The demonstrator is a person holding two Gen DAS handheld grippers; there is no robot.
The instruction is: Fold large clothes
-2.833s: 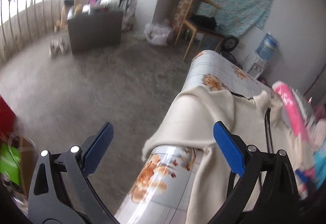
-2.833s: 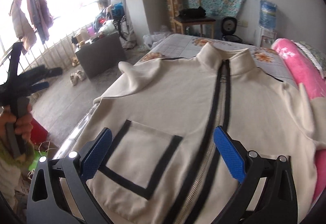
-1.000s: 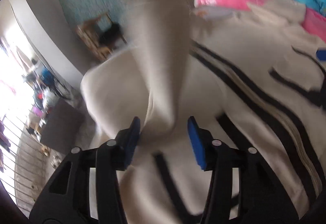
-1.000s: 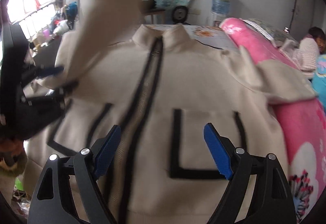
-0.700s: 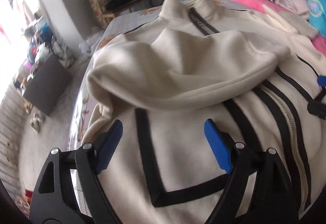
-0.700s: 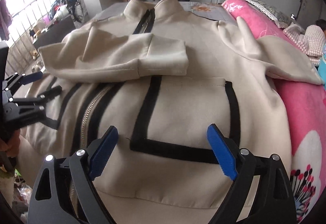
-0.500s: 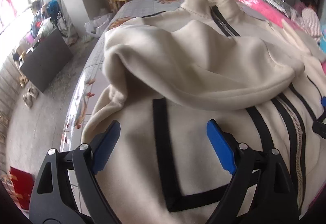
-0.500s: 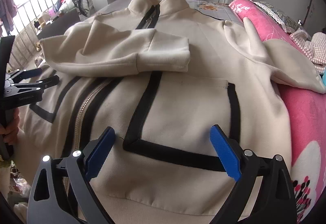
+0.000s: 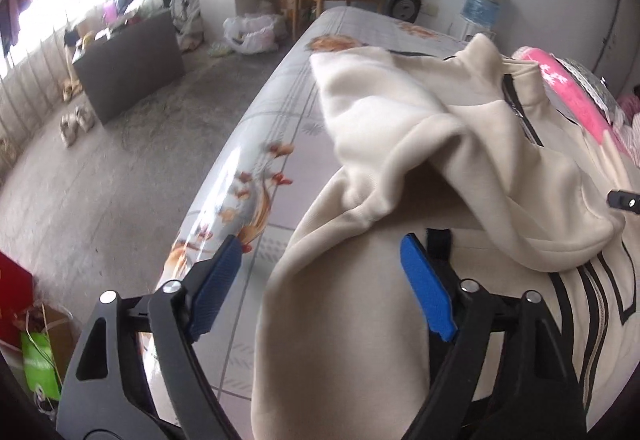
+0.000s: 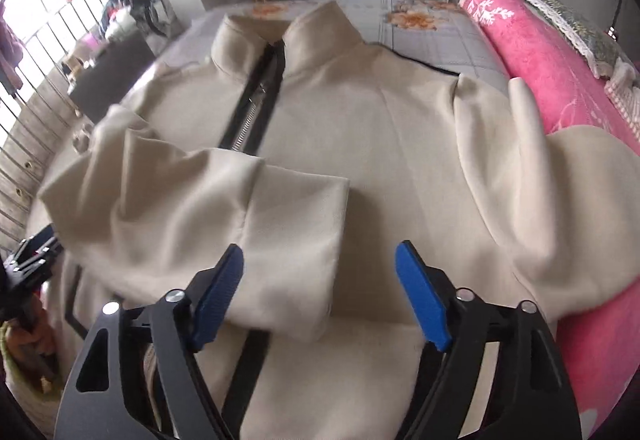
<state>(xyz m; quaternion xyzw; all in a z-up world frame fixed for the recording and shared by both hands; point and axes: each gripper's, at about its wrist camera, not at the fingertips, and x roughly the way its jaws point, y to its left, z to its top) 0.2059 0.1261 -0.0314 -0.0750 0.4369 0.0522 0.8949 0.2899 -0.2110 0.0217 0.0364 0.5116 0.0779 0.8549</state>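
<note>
Cream zip-front fleece jacket with black trim (image 10: 384,128) lies face up on the glossy floral-printed bed cover (image 9: 256,168), collar toward the far wall, its zip partly done up. No brand, label or readable writing shows on it, though blur may be hiding small marks. One cream sleeve (image 10: 224,212) is folded across the chest, its cuff end just ahead of the right gripper (image 10: 319,290), whose blue-padded jaws stand wide apart and hold nothing. The other sleeve (image 10: 560,208) drapes against the rolled pink blanket (image 10: 560,72). The left gripper (image 9: 321,284) is likewise spread open and empty over the jacket's side edge. Half a second ago it faced the chest pocket; now it has swung outward toward the bed edge and the grey floor (image 9: 100,176), while the right gripper has moved up from the pocket to the folded sleeve.
</note>
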